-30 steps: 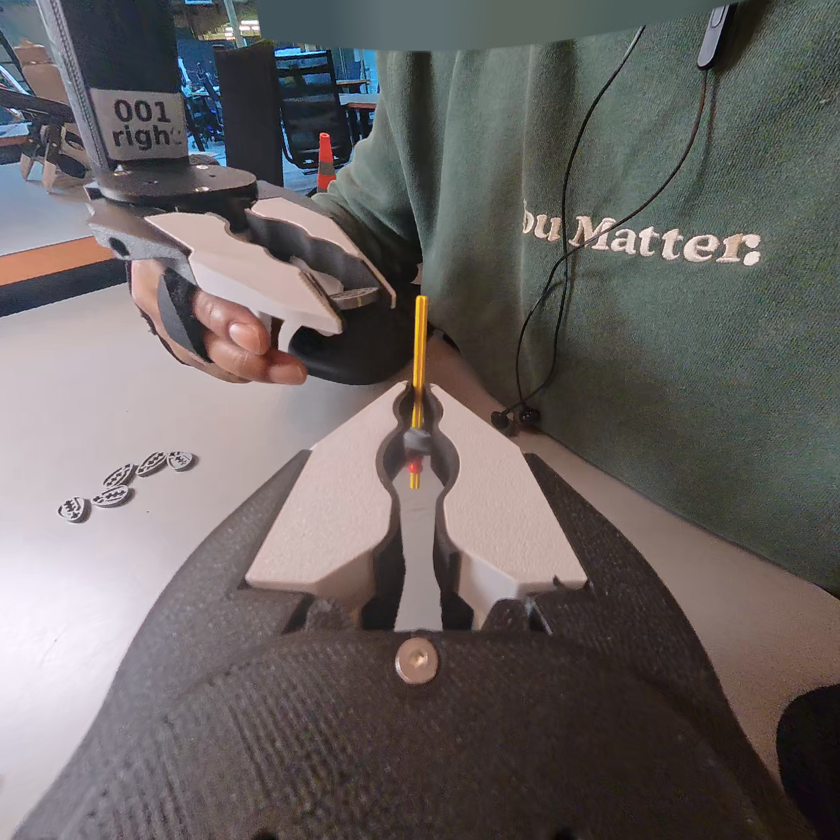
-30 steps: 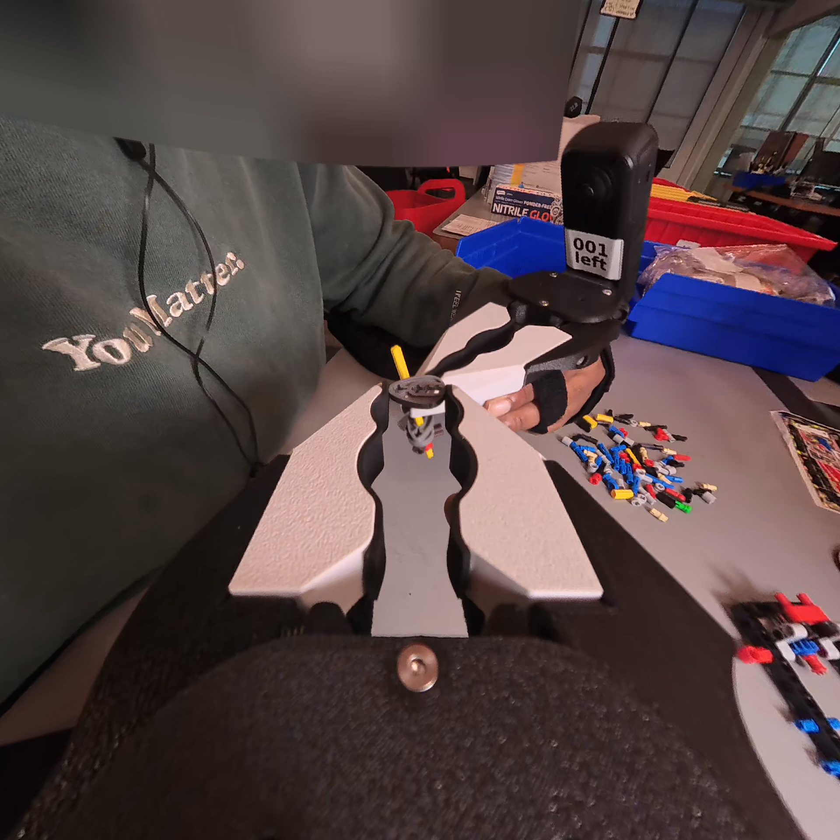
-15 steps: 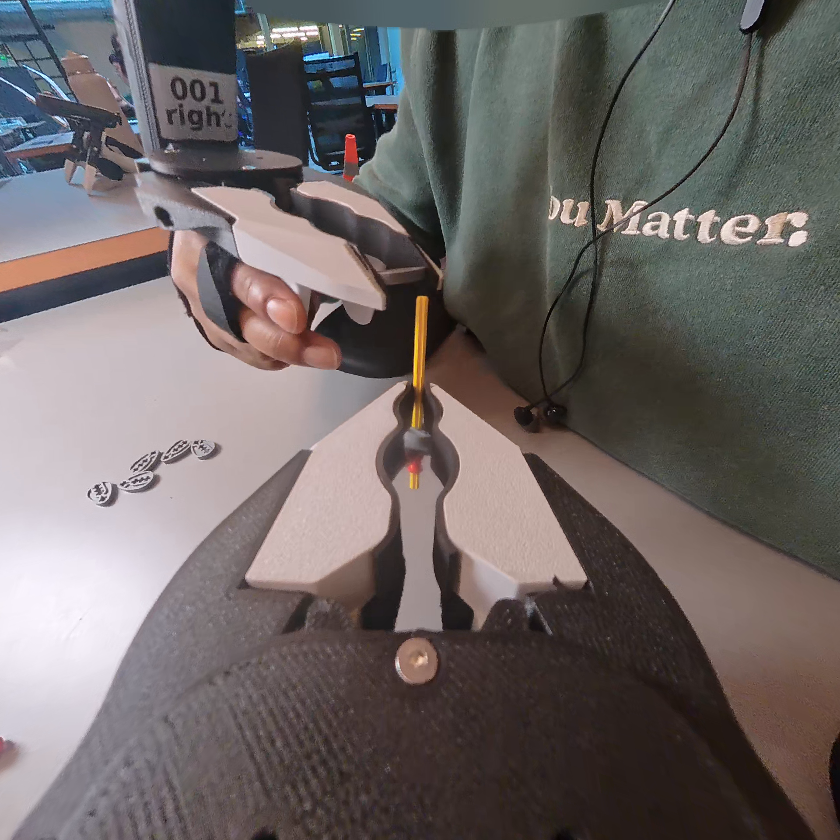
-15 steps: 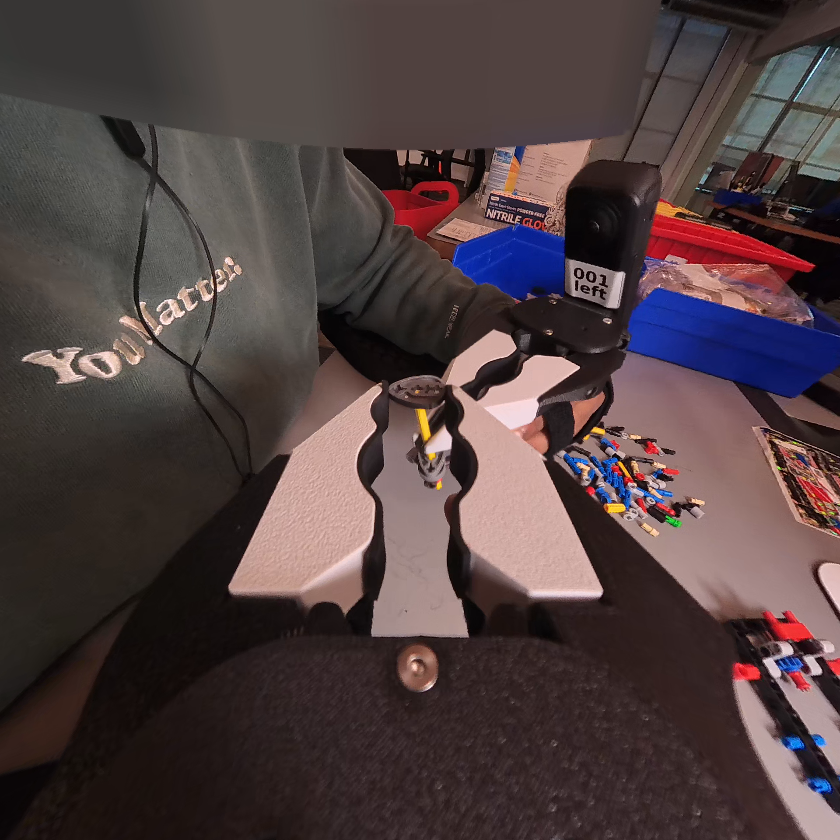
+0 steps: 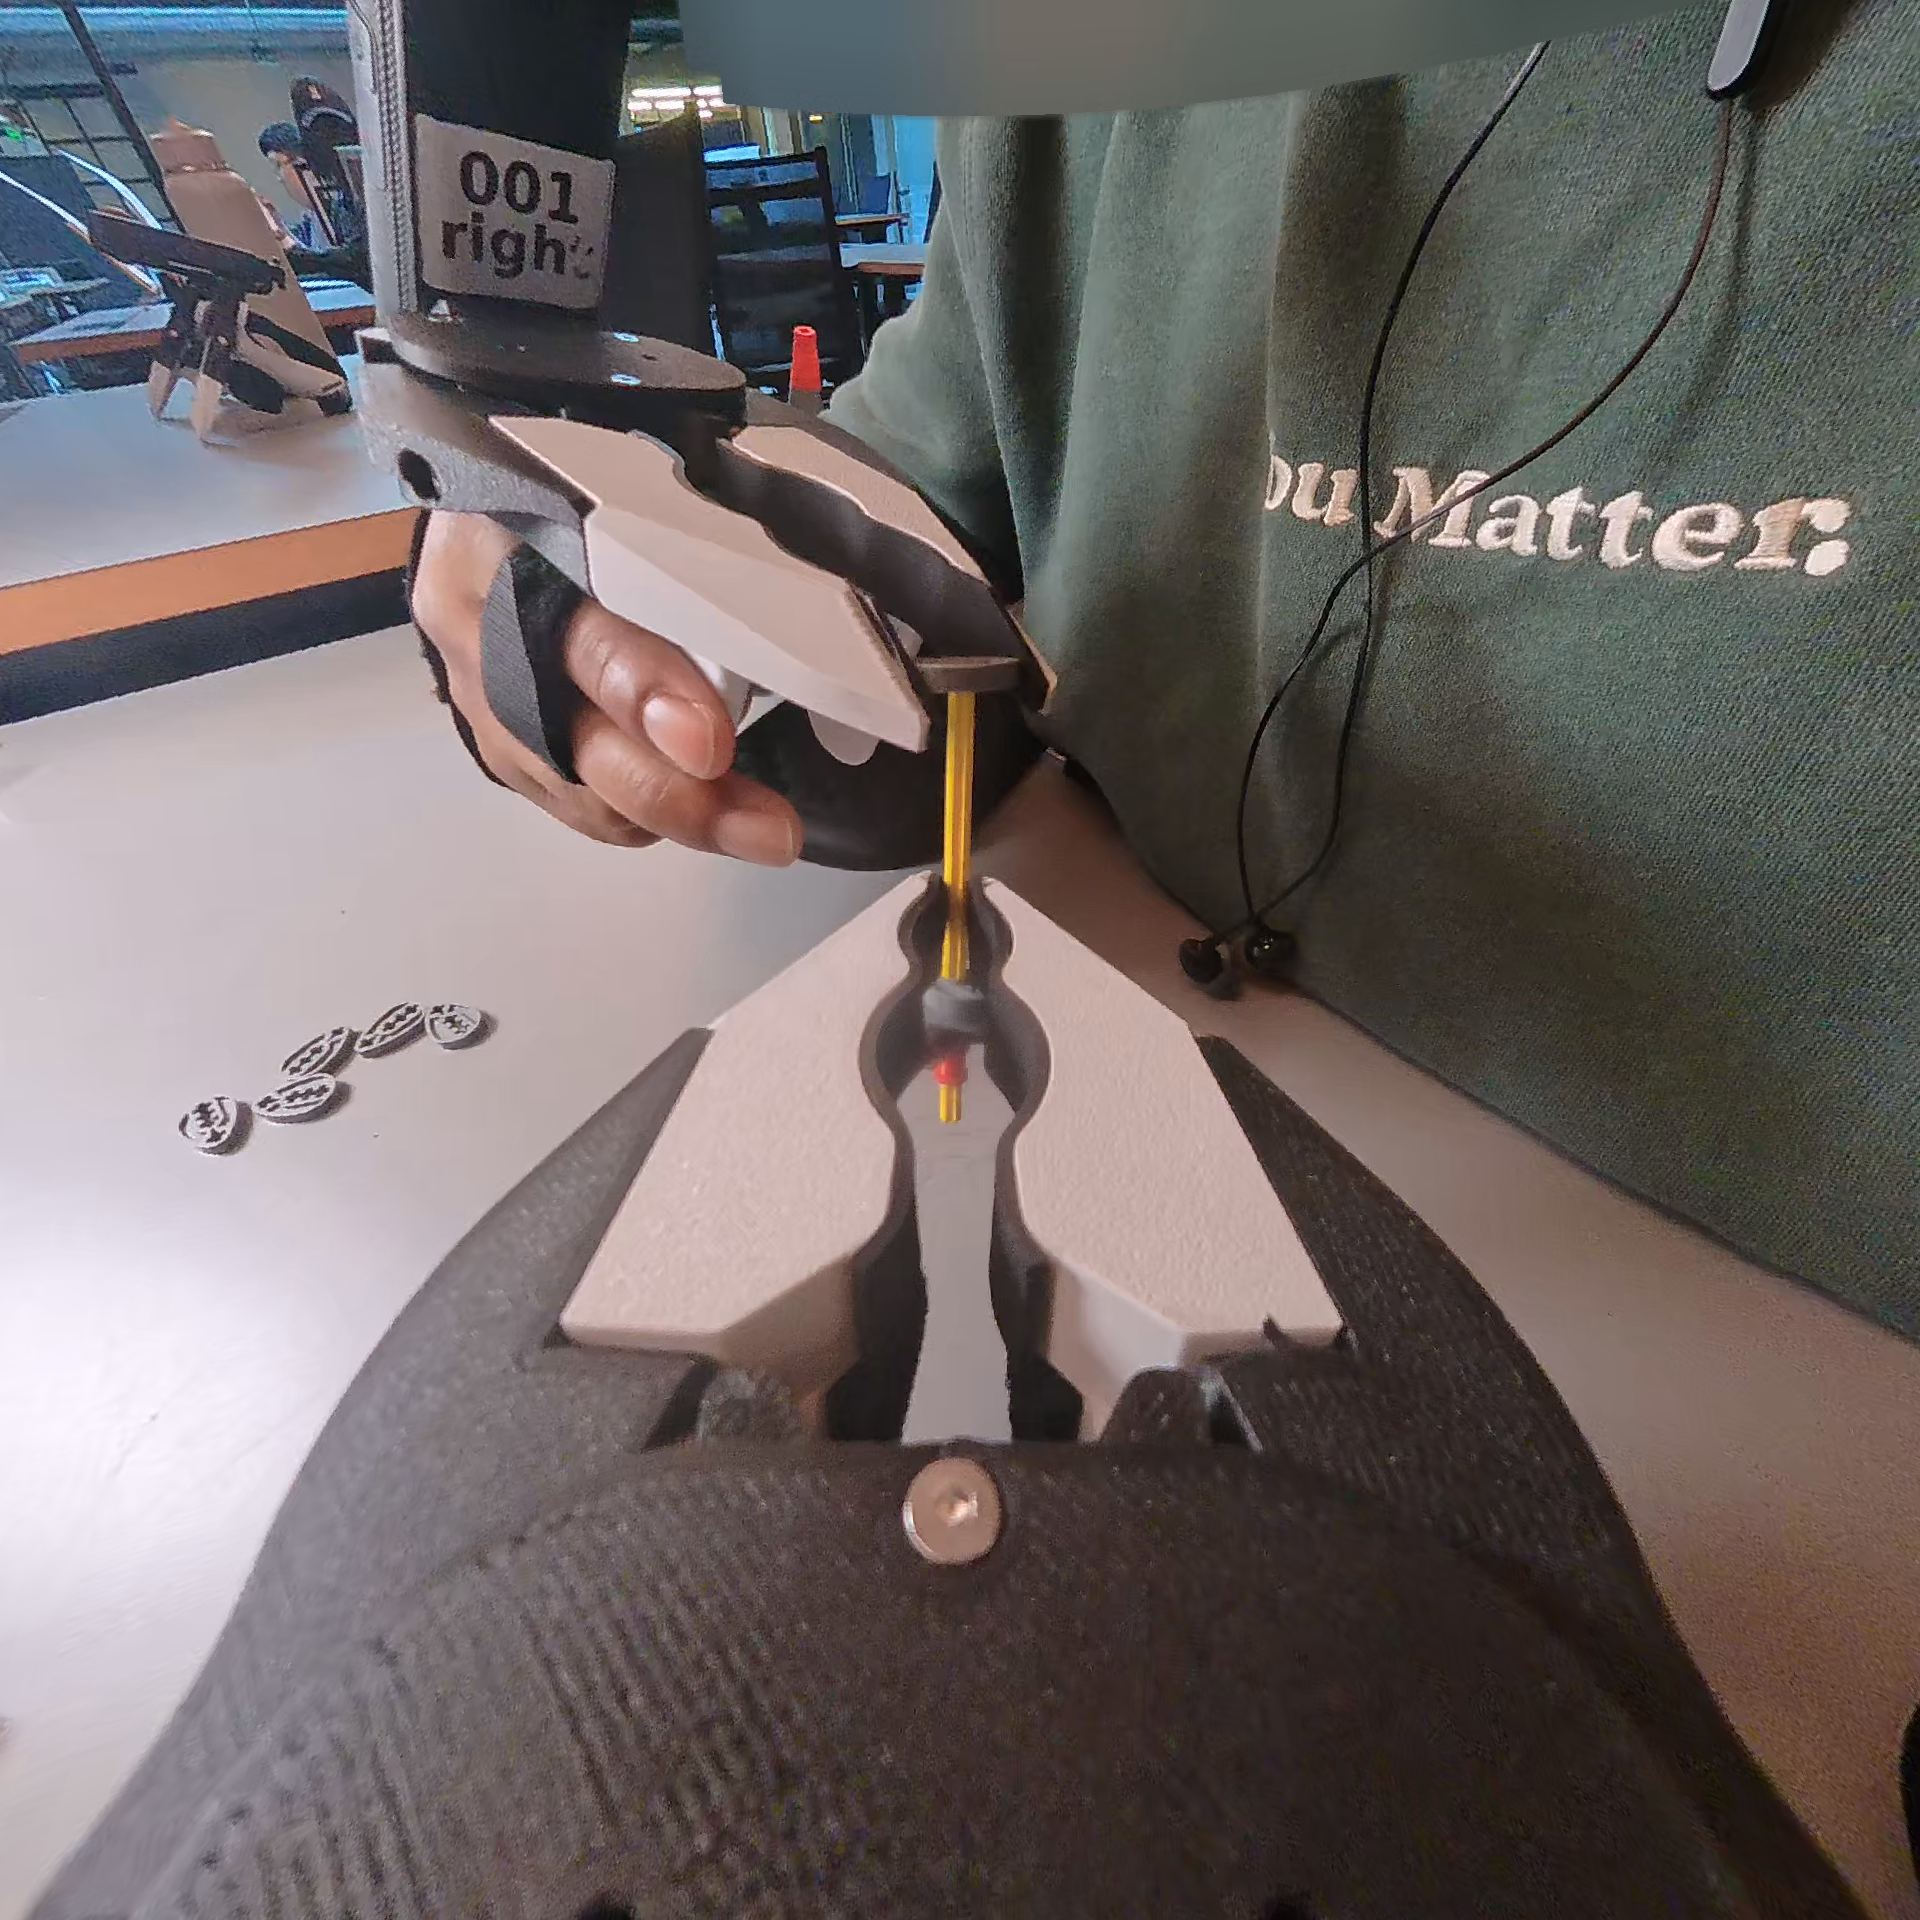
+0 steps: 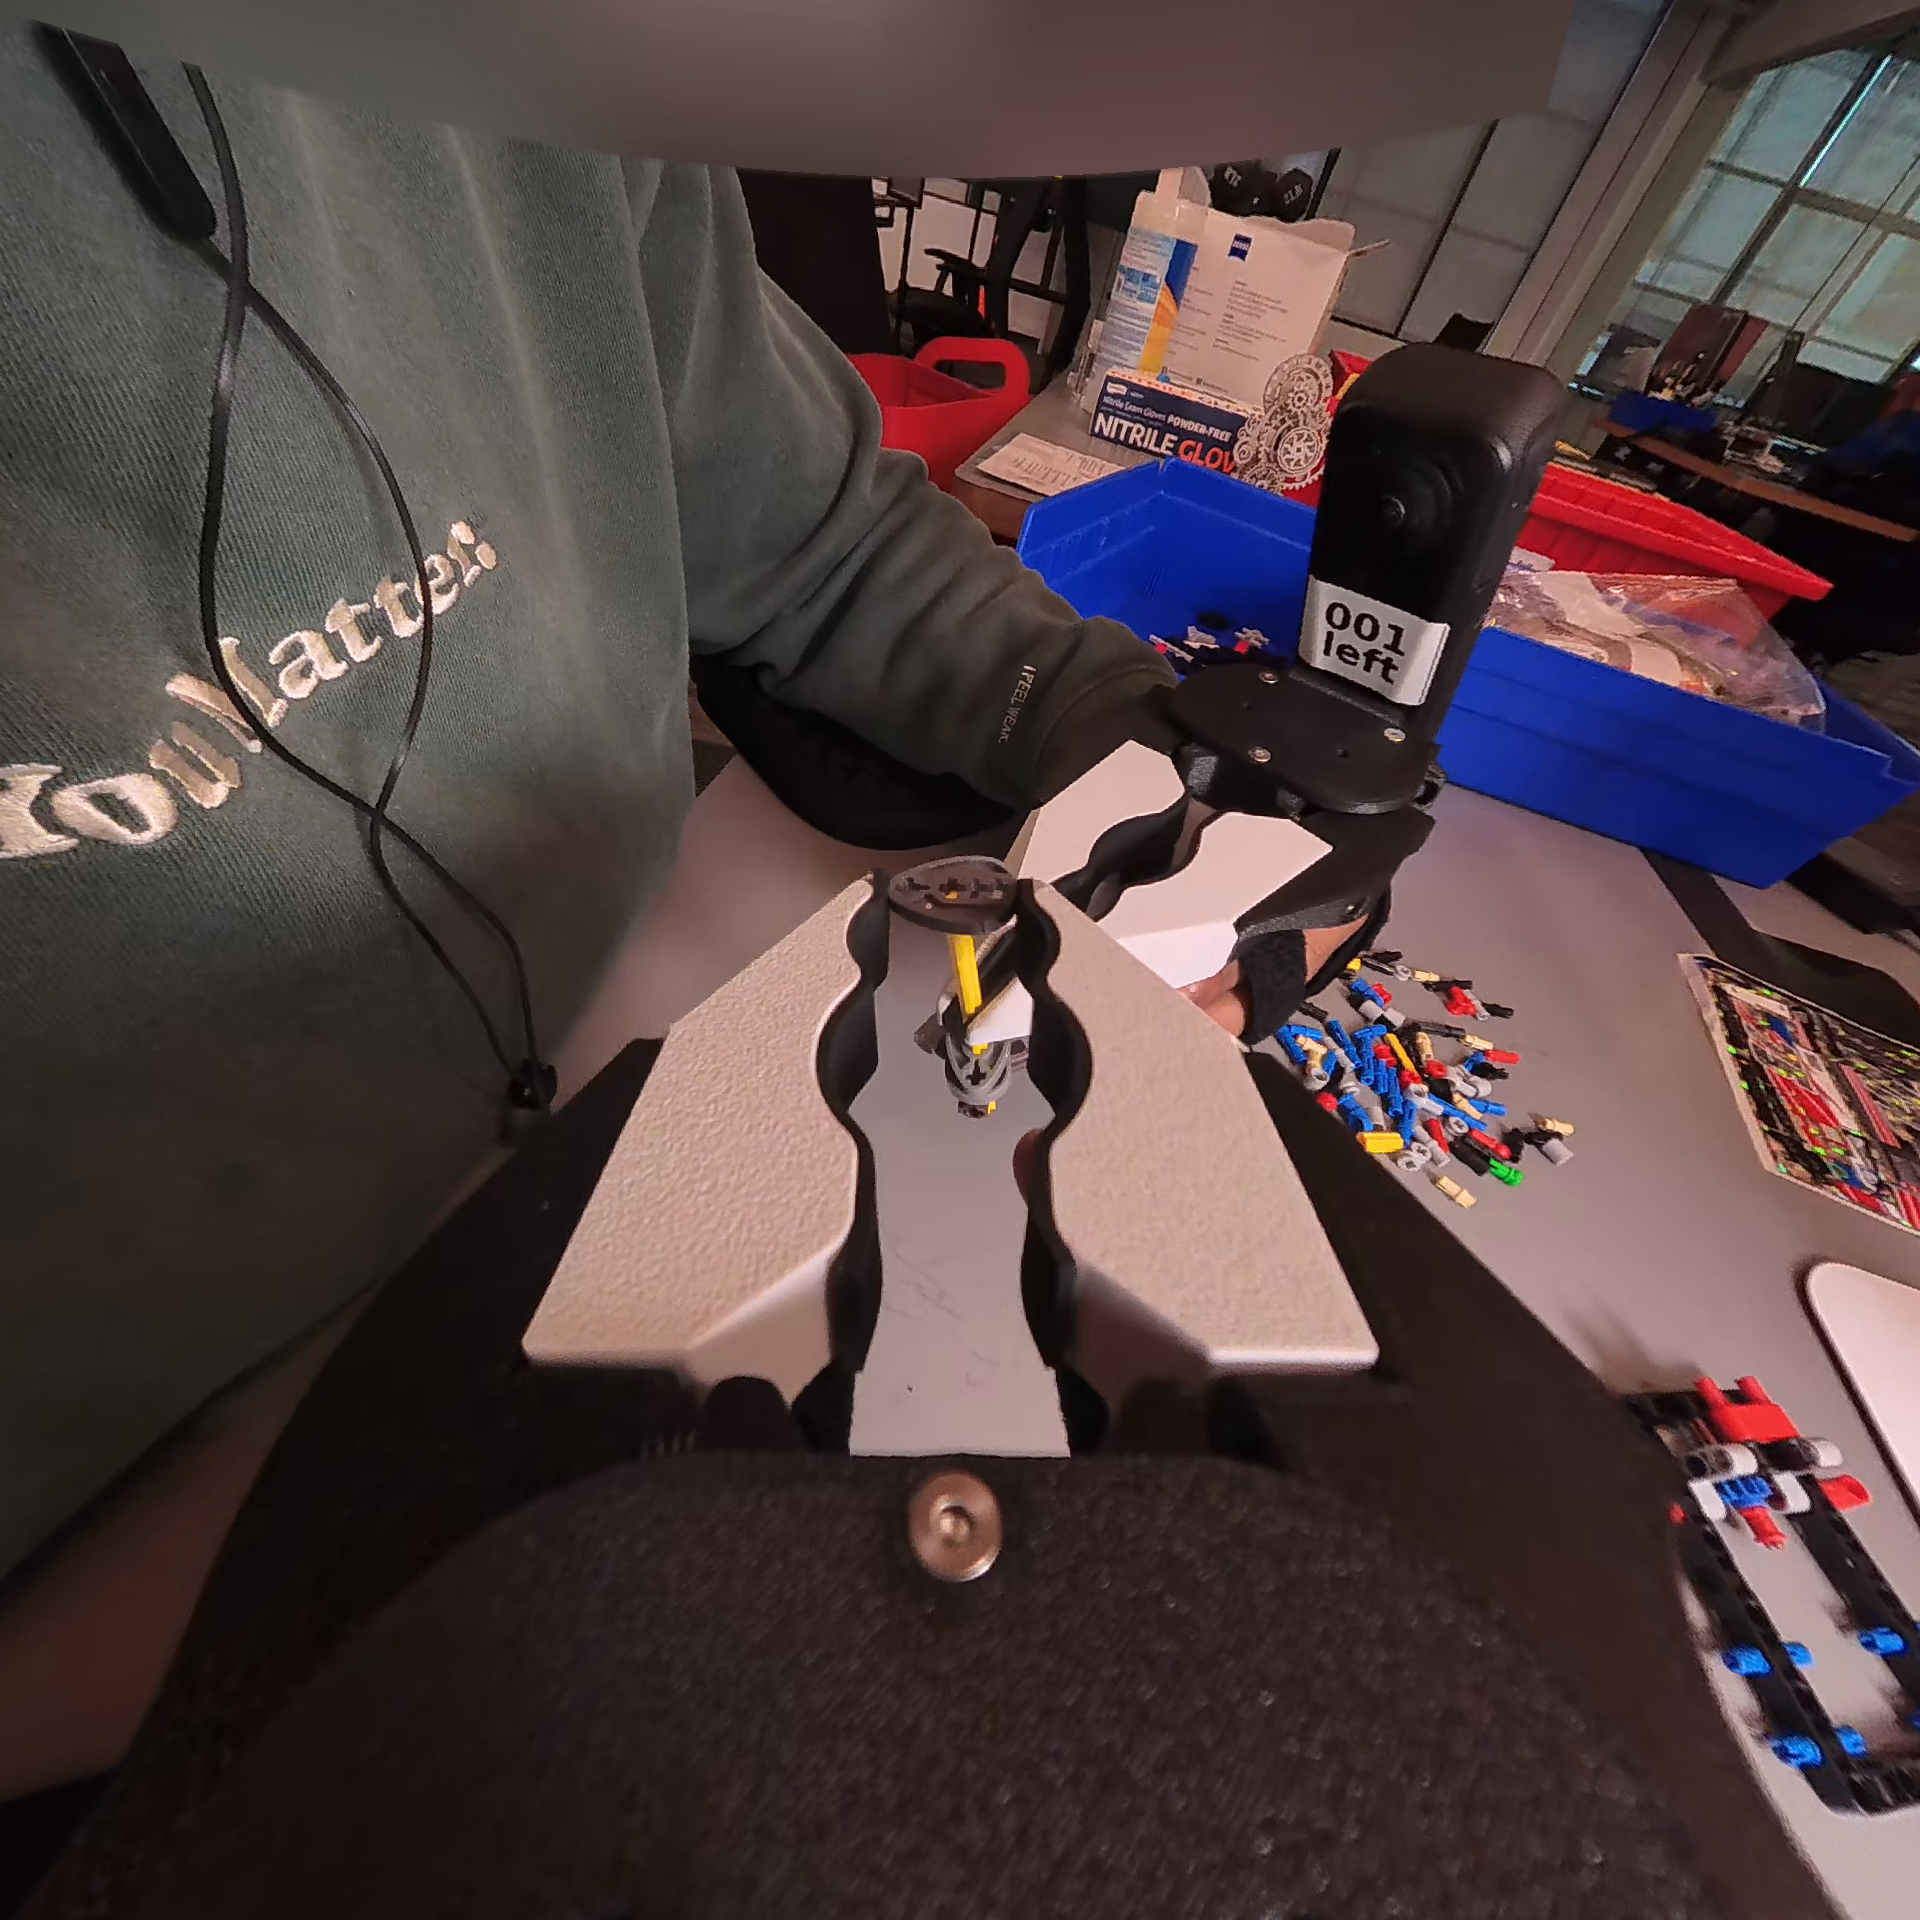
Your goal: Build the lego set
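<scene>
Left wrist view shows our left gripper [image 5: 954,902] pinching the thin yellow plastic axle [image 5: 958,821] upright. Our right gripper [image 5: 971,681], clamped on a flat dark grey oval piece [image 6: 951,891], has come down onto the axle's tip; threading looks begun.

Both views are bright and evenly lit; daylight enters through the windows [image 6: 1808,239] at two o'clock in the right wrist view, and only soft shadows fall on the grey table [image 5: 260,883]. Strong wide-angle distortion bends the edges of each frame. The black lego frame [image 6: 1808,1621] at four o'clock is smeared by motion blur, while the centre stays sharp.
</scene>
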The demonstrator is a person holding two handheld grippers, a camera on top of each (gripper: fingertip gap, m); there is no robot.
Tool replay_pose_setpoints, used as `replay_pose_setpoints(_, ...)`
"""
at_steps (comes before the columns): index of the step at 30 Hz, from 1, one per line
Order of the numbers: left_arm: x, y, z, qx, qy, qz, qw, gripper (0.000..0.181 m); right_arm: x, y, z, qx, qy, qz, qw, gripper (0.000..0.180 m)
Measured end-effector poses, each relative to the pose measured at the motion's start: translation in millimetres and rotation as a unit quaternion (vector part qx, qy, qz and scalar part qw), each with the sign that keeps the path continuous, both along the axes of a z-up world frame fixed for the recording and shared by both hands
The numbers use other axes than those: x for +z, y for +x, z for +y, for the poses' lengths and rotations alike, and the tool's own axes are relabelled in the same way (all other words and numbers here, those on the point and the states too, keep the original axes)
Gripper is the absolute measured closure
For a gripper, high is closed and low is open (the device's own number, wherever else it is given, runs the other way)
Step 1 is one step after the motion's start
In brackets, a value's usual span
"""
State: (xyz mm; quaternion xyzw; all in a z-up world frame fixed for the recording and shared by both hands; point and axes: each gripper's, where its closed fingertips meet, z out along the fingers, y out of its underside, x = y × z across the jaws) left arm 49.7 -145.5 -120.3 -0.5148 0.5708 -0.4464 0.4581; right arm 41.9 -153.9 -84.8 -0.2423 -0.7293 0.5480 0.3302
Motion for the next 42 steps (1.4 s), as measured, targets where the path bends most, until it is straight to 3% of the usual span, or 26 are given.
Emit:
replay_pose_setpoints(12,0,1,-1,-0.003,-0.011,0.006,1.0,0.179,-2,-2,-1,-0.011,0.016,-0.011,1.0,0.157)
replay_pose_setpoints(28,-20,-4,2,-0.006,-0.078,0.054,0.995,0.179,-51,-6,10,-0.036,0.091,-0.098,0.99,0.158)
replay_pose_setpoints(37,-7,-9,12,0.019,-0.074,0.015,0.997,0.179,-32,-12,18,-0.046,0.051,-0.053,0.996,0.158)
replay_pose_setpoints(39,-4,-11,17,0.032,-0.076,0.011,0.997,0.175,-31,-14,23,-0.059,0.053,-0.047,0.996,0.158)
replay_pose_setpoints(42,4,-17,24,0.058,-0.079,-0.002,0.995,0.154,-23,-13,30,-0.064,0.018,-0.04,0.997,0.158)
